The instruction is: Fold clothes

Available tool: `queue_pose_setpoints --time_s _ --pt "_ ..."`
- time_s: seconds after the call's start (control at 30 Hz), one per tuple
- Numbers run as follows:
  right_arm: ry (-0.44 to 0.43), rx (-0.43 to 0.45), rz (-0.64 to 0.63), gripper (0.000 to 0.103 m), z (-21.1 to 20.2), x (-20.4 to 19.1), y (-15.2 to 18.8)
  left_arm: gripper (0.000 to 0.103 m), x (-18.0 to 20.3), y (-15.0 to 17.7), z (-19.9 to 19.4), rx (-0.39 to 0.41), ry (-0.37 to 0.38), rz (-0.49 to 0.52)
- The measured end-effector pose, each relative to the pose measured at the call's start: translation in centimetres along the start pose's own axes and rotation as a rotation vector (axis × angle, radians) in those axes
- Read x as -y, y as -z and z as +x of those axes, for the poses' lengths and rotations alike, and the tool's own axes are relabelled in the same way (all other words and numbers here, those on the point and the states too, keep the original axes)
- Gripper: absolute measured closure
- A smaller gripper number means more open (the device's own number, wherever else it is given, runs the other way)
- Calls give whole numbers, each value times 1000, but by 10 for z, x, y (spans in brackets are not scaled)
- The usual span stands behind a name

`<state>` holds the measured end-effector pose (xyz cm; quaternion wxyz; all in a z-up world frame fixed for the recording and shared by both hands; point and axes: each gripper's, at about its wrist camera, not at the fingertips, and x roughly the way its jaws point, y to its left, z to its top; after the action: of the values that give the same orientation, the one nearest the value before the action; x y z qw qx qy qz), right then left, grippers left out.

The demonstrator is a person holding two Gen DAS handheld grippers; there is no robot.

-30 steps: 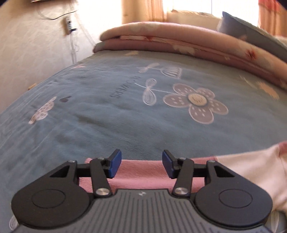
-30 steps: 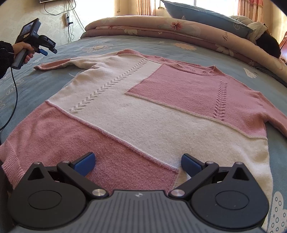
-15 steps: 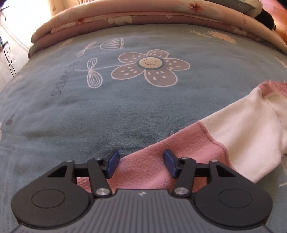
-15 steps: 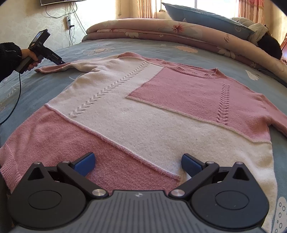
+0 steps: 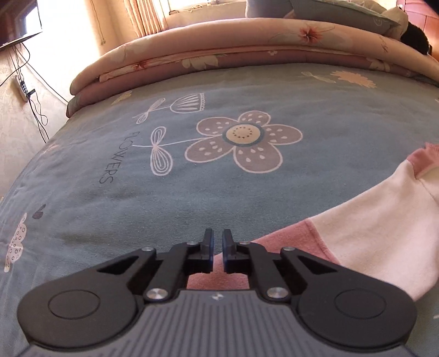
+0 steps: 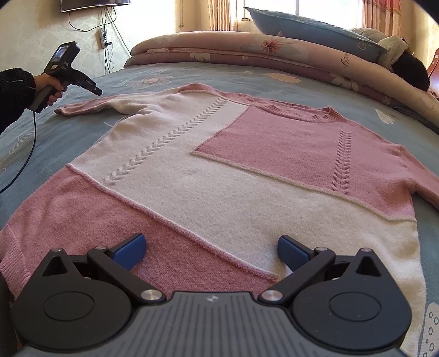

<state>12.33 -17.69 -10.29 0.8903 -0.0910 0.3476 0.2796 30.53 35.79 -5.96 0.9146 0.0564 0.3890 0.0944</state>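
Observation:
A pink and cream knitted sweater [image 6: 219,178] lies flat, front up, on the blue flowered bedcover [image 5: 192,192]. Its left sleeve [image 6: 90,105] reaches toward the far left, and the same sleeve [image 5: 370,225] runs in from the right in the left wrist view. My left gripper [image 5: 216,236] sits at the sleeve's pink end. Its jaws are closing to a narrow slit with the pink edge between them. A hand [image 6: 50,85] in a dark fuzzy sleeve holds that left gripper [image 6: 97,92]. My right gripper [image 6: 211,241] hangs wide open over the sweater's hem, holding nothing.
A folded floral quilt [image 6: 247,52] and a blue pillow [image 6: 301,24] line the far side of the bed, with something dark and fuzzy [image 6: 411,71] at the far right. A cable [image 6: 30,142] trails from the left gripper. Bare bedcover lies left of the sweater.
The left gripper's jaws went from half open to nearly shut at the sleeve's pink end, and the gripper rolled and shifted a little. The right gripper and the sweater's body stayed put.

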Motion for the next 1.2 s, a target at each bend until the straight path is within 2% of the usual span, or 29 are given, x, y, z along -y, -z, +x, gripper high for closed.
queue_pose_setpoints --time_s 0.07,0.13,0.2,0.27,0.33,0.37,0.4,0.43,0.47,0.5,0.53,0.57,0.7,0.83,0.87,0.97,1.07,1.13,1.2 --pt "0 0 0 0 0 0 0 84 5 2 -12 32 1 -30" --pt "1 0 -1 0 0 0 0 72 14 5 -20 52 62 -33" --pt "3 0 -3 0 -1 -1 0 63 29 11 -20 32 150 -6" --pt "5 -1 -2 0 -1 -1 0 63 39 18 -16 -5 183 14" --pt "9 -3 -4 0 -2 -1 0 58 40 25 -8 -47 139 11" --pt "11 -3 -5 0 -2 -2 0 50 33 29 -6 -52 101 -24" --pt "13 -2 -5 0 -3 -2 0 34 25 31 -4 -65 57 -69" --pt "14 0 -5 0 -4 -2 0 31 16 31 -3 -97 1 -134" --pt "14 3 -3 0 -5 -1 -1 31 8 29 -4 -128 -37 -191" --pt "15 5 1 0 -6 -1 -1 38 5 26 -7 -136 -40 -222" --pt "14 6 5 0 -7 0 -1 46 9 22 -13 -124 -47 -220" --pt "15 8 10 0 -8 0 -2 46 17 16 -22 -93 -42 -199" --pt "20 18 22 0 -11 1 -3 43 63 -13 -50 4 176 -230" --pt "35 22 26 0 -15 2 -3 40 122 -38 -38 -4 420 -389" --pt "37 24 29 0 -16 3 -4 40 138 -41 -30 -16 424 -410" --pt "28 30 42 0 -19 7 -4 40 191 -48 -3 -59 301 -401" --pt "22 52 49 0 -26 9 -6 45 229 -48 21 -95 96 -339" --pt "1 71 64 0 -32 11 -8 39 235 -46 30 -60 45 -345" --pt "-15 79 76 0 -37 11 -9 38 233 -47 37 -37 16 -362"
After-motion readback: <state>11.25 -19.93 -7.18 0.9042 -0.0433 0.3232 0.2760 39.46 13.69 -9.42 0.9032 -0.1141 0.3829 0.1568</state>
